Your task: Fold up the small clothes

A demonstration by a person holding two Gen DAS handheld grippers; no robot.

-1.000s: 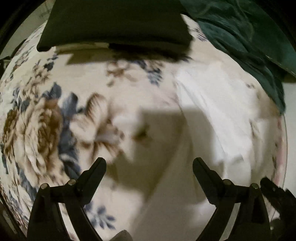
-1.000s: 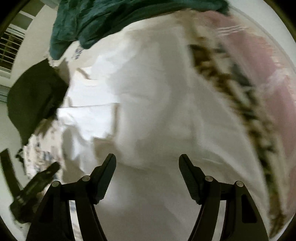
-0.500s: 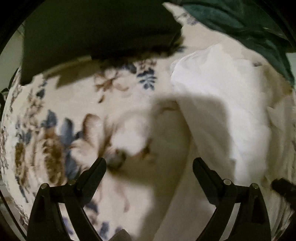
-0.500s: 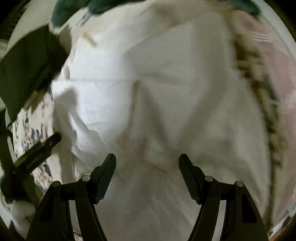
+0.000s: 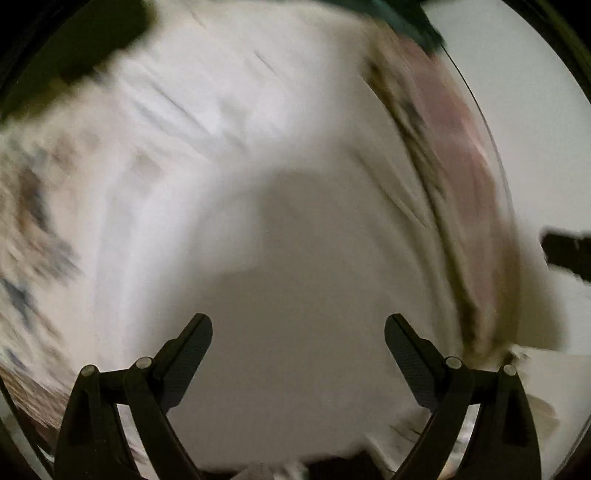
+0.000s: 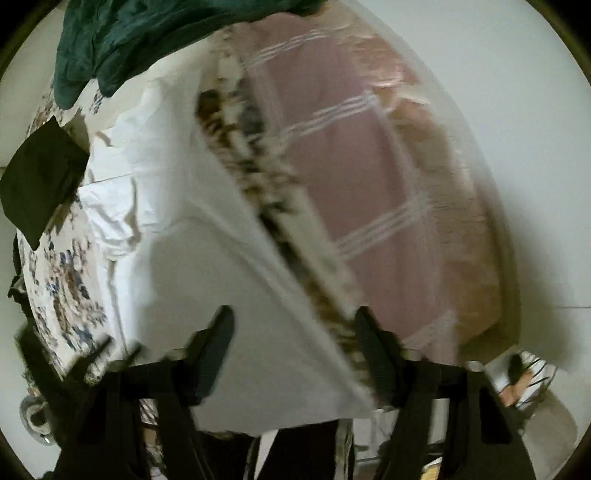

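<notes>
The white garment (image 6: 207,236) is spread on the floral bedsheet (image 6: 62,291), directly beneath both grippers. The left gripper (image 5: 298,339) is held above the white cloth with its jaws wide apart and nothing between them (this view is heavily blurred). The right gripper (image 6: 295,343) is positioned over the garment's near edge, jaws likewise parted and empty. A dark folded item (image 6: 40,177) and a green cloth (image 6: 147,33) are seen at the far side.
</notes>
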